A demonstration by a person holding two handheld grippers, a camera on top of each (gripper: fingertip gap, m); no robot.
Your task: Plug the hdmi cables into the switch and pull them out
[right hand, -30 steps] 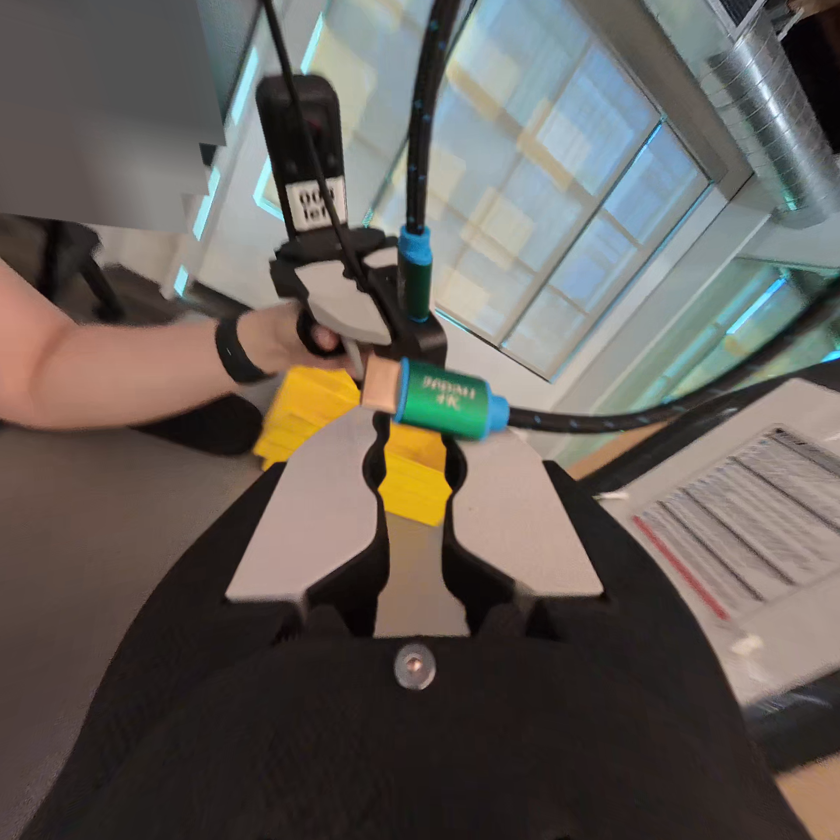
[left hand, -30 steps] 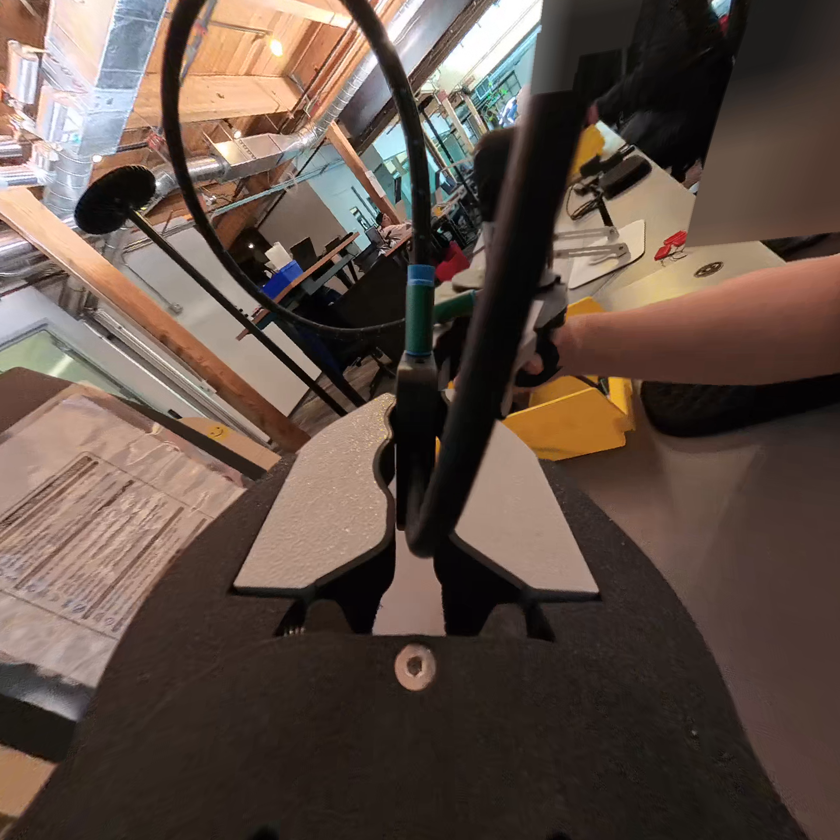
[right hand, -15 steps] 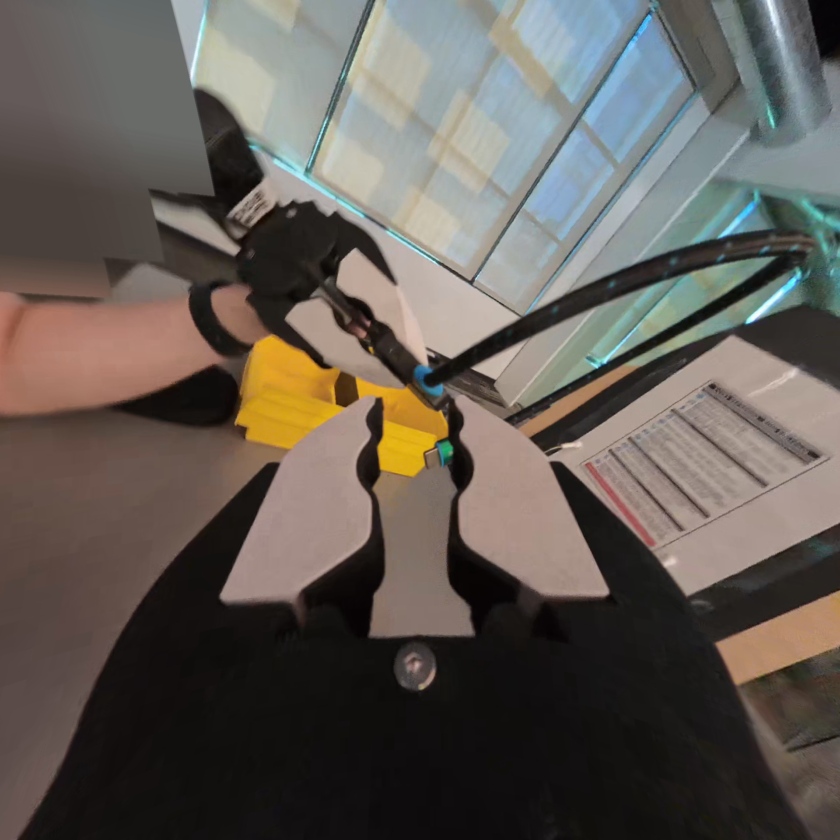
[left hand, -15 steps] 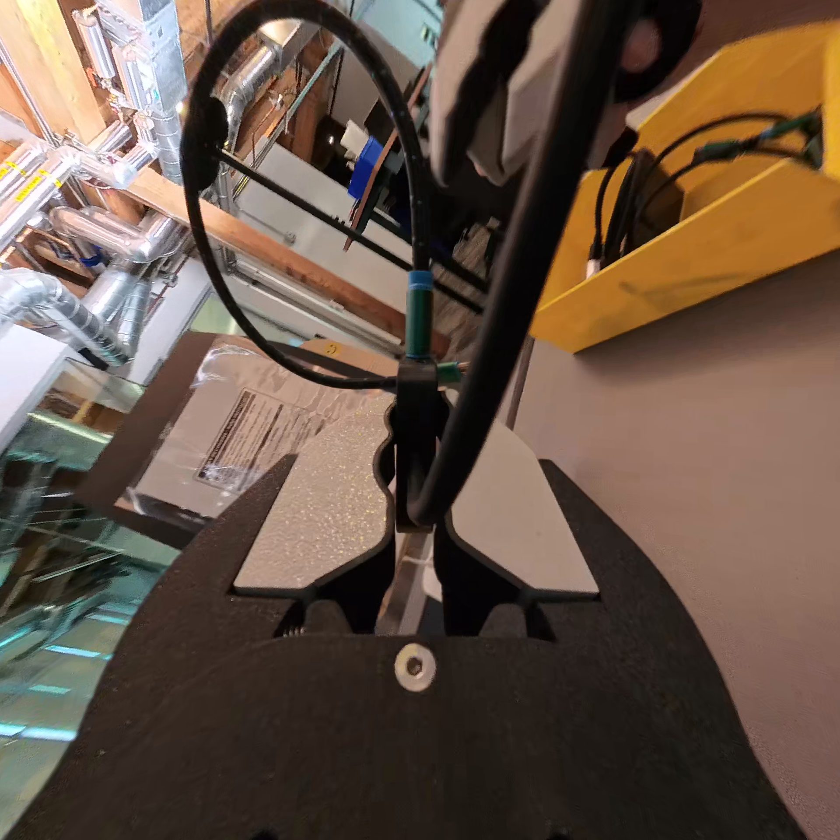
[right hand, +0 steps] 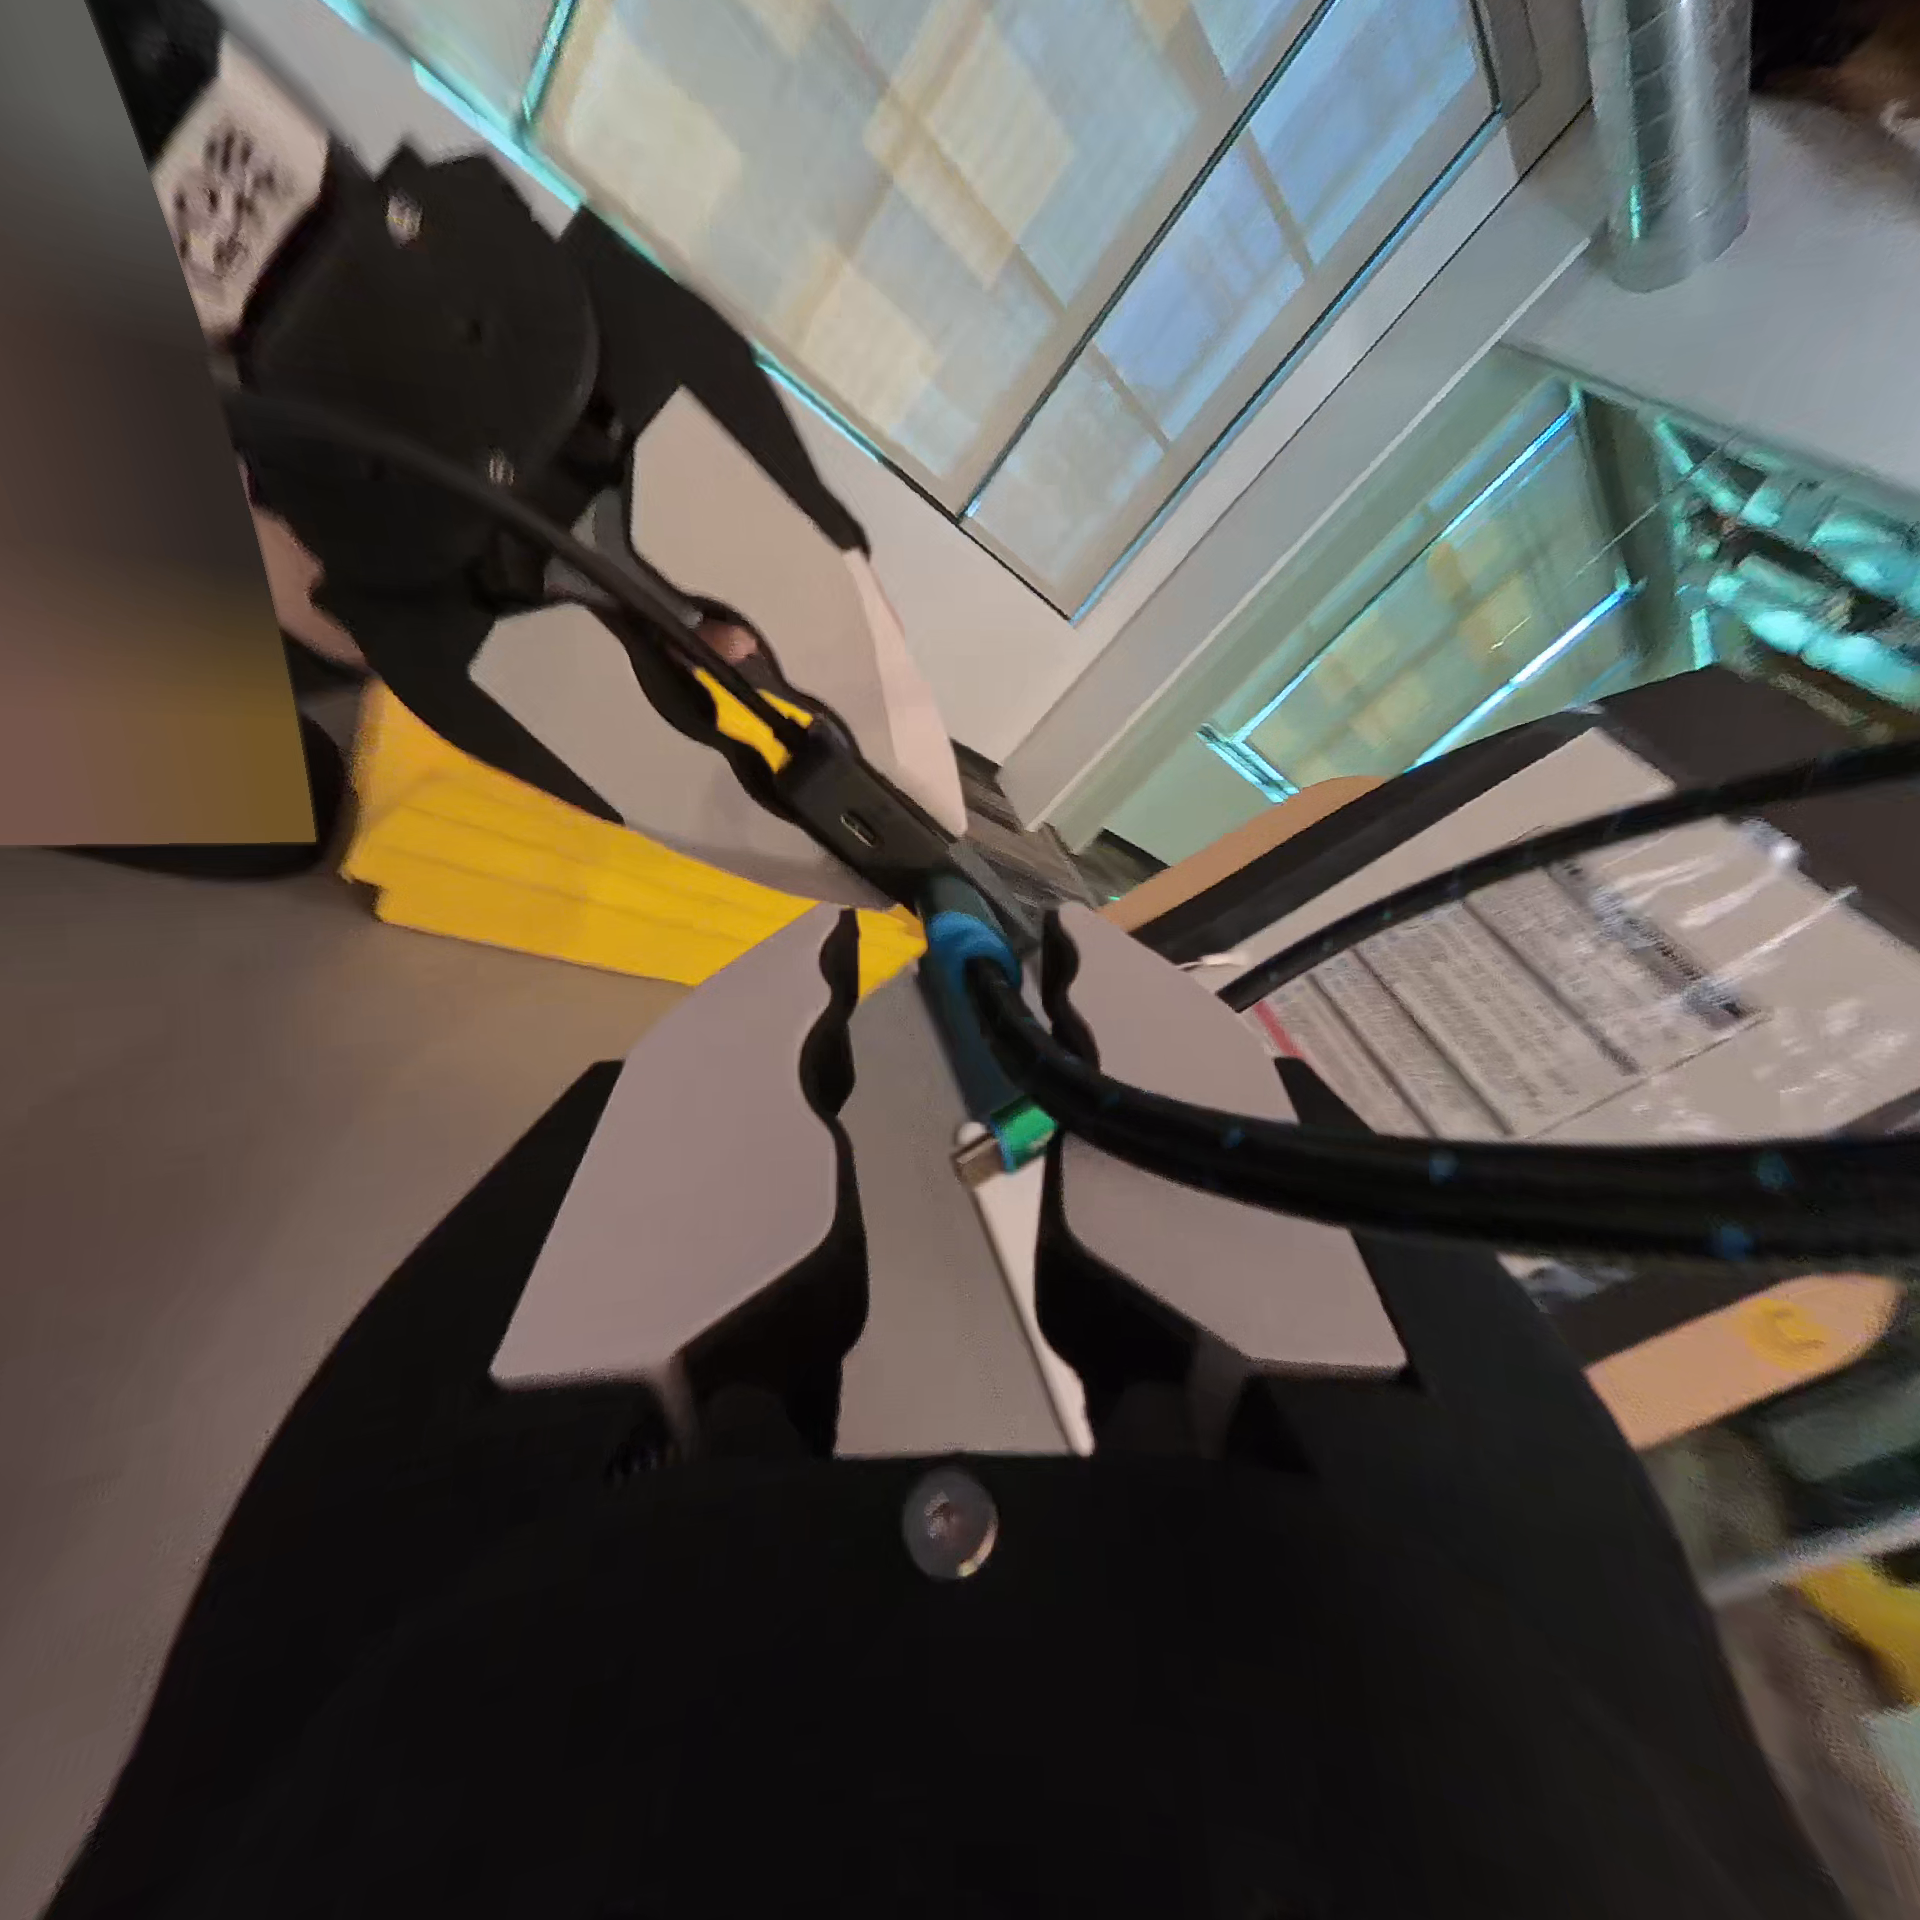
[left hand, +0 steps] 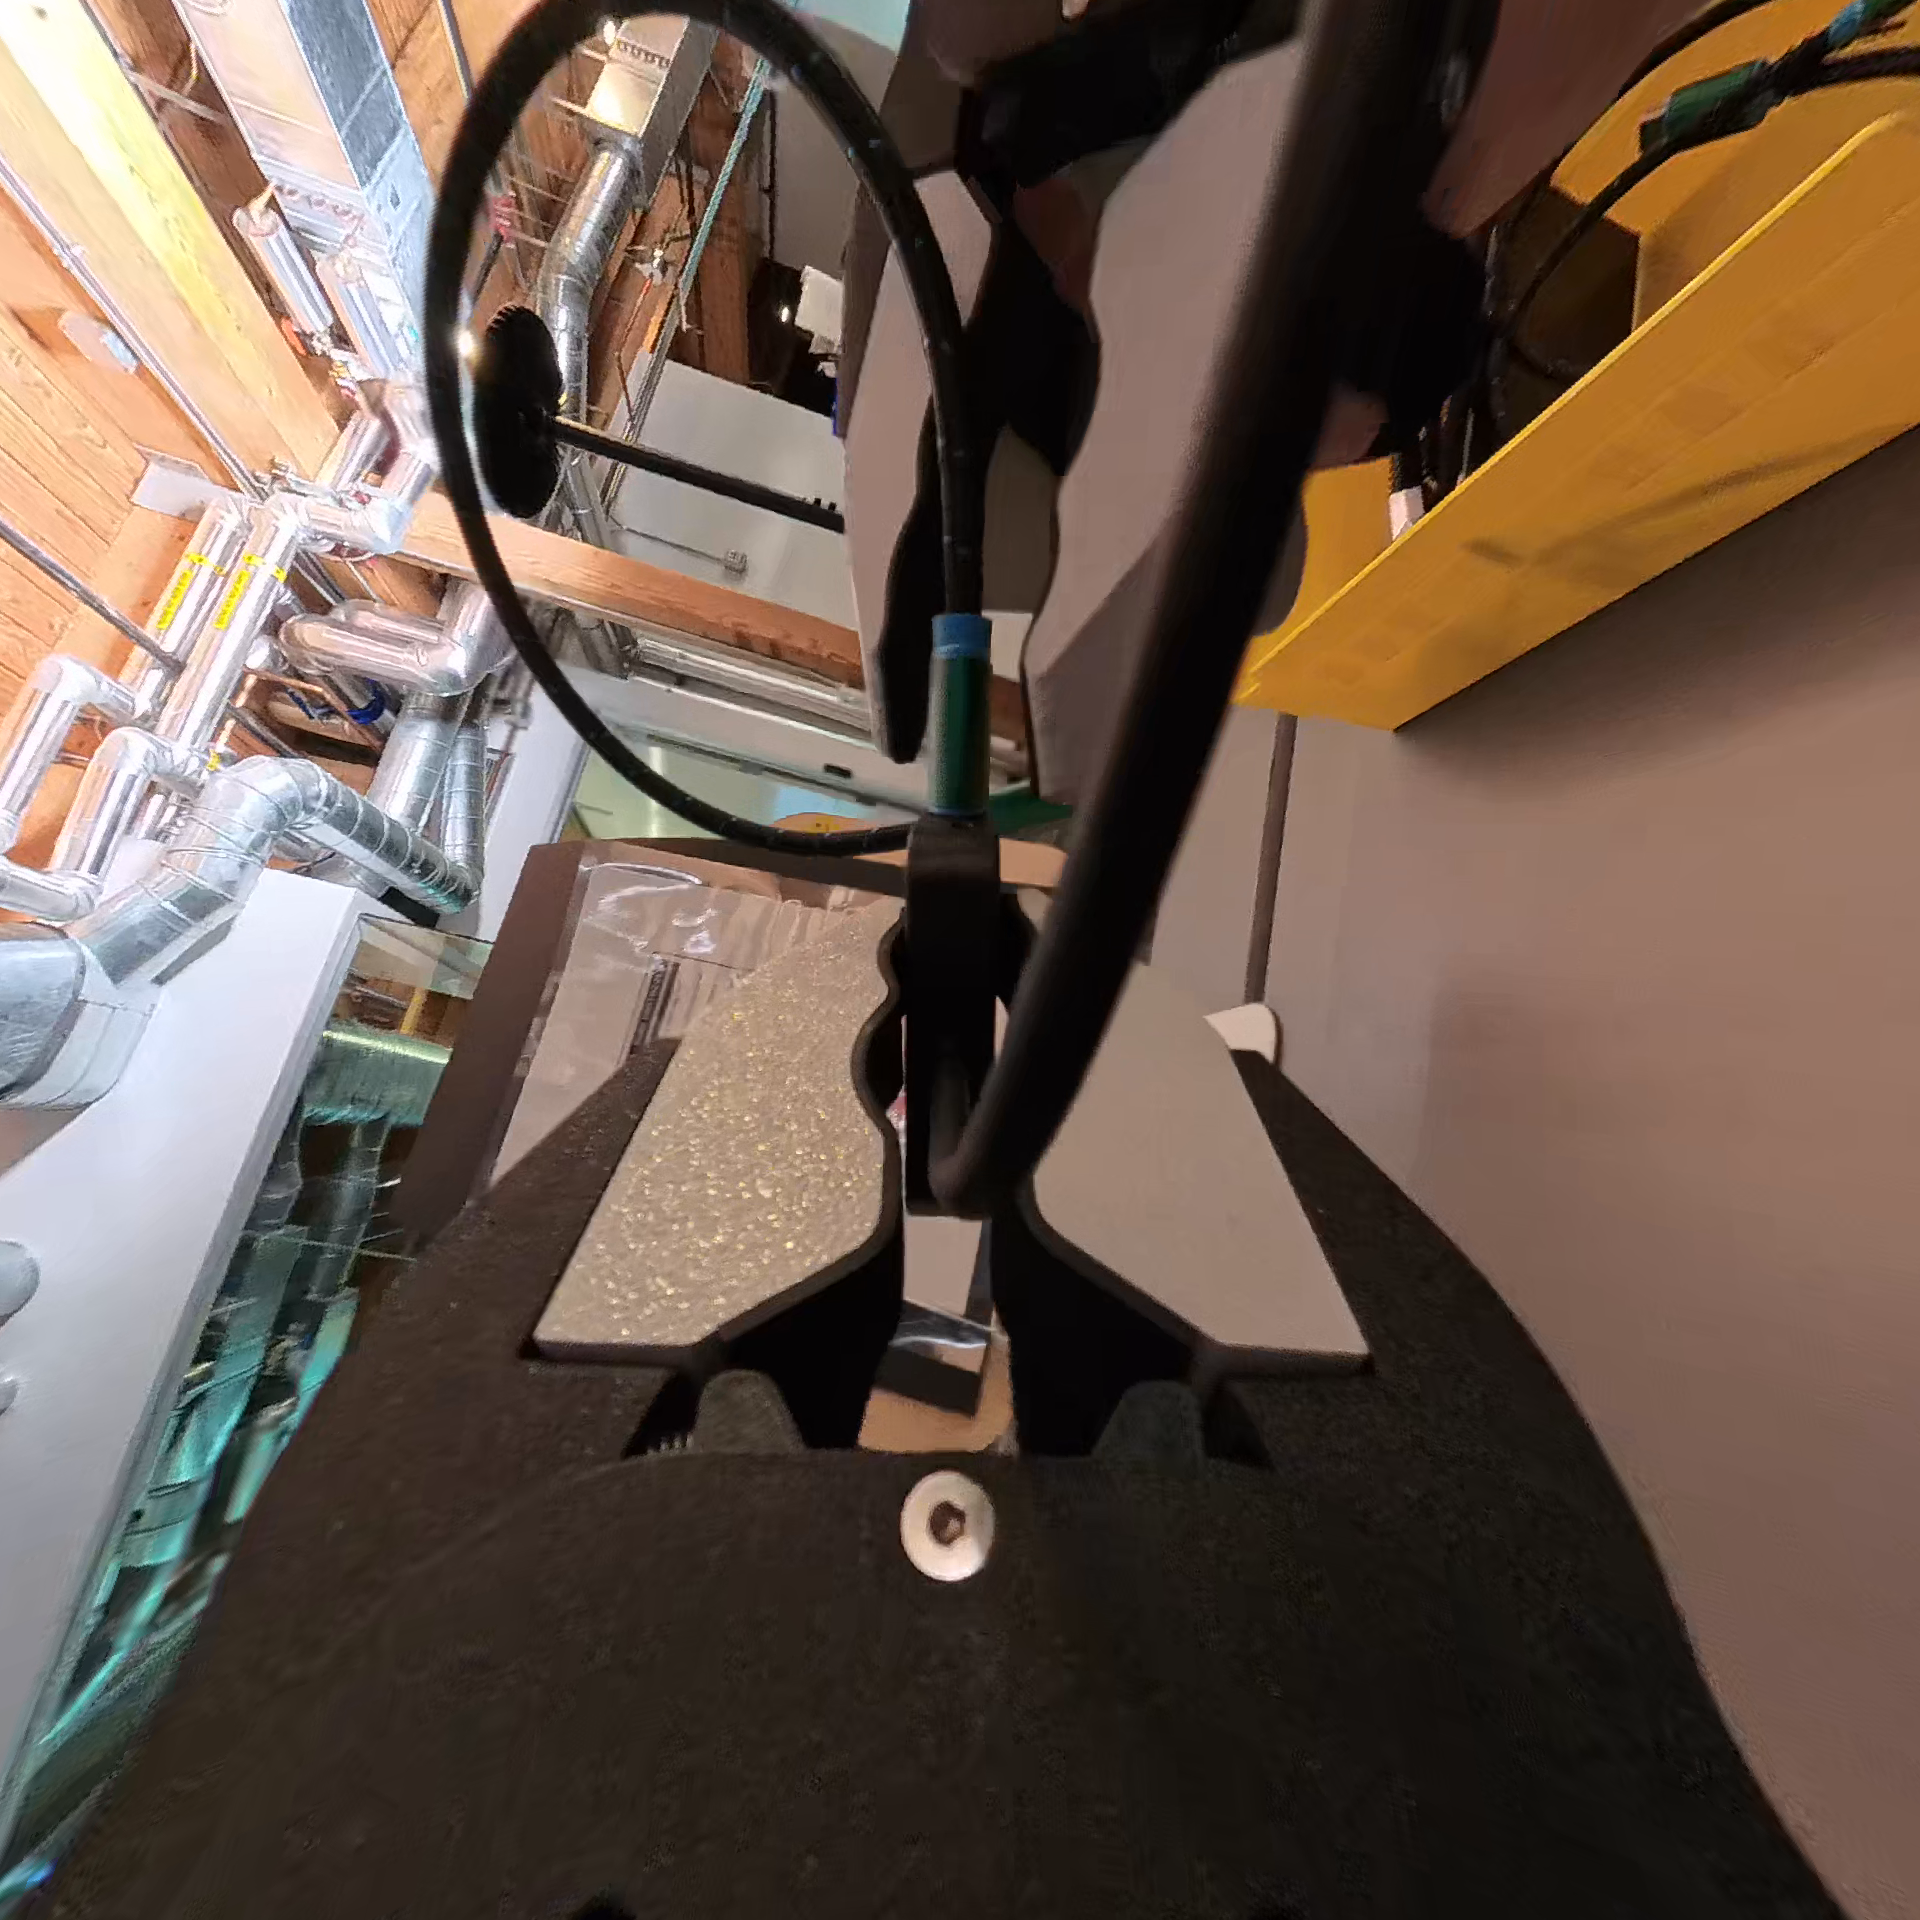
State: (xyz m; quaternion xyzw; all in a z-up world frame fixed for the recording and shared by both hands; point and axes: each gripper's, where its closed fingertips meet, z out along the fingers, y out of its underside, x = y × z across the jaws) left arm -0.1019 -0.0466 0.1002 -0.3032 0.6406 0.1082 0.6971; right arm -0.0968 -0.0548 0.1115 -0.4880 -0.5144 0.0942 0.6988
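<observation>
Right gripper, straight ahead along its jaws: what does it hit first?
Probably the free green plug, lying between the right gripper's open jaws already. Past it sits the black switch, clamped in the left gripper, with another plug in it. Depth is unclear.

Loose green plug (unplugged) between parted fingers.

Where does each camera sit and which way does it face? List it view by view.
Left wrist view: on the left tool, tilted up at ceiling ducts; its fingers clamp the switch; the right tool looms above.
Right wrist view: on the right tool, open, facing the left tool against windows; a green plug lies between its fingers.
Shared: switch, both tools, yellow bin.
</observation>
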